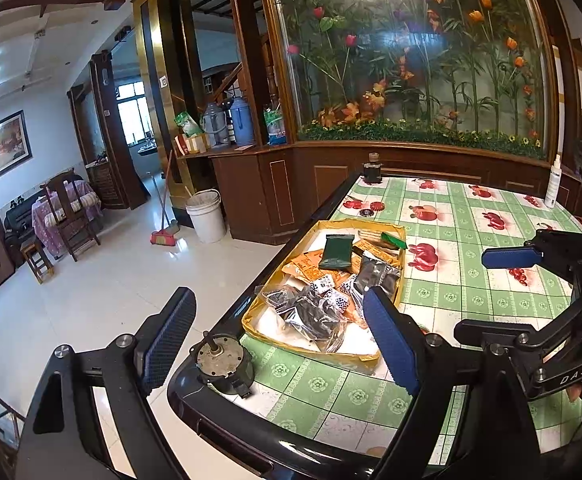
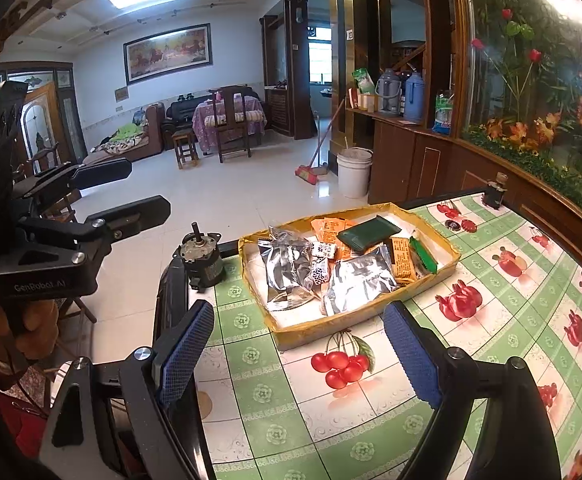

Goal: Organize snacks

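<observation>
The left gripper [image 1: 279, 340] and right gripper [image 2: 299, 356] hung near the yellow box [image 2: 371, 316] of snack packs [image 2: 355, 284], jaws spread wide, holding nothing.

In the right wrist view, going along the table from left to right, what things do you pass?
Small motor at the table's left edge → yellow snack tray holding silver packets, a dark green packet and orange packets → two bottle caps → small dark bottle at the far edge.

Snack labels [image 2: 401, 260] perhaps too small.
</observation>
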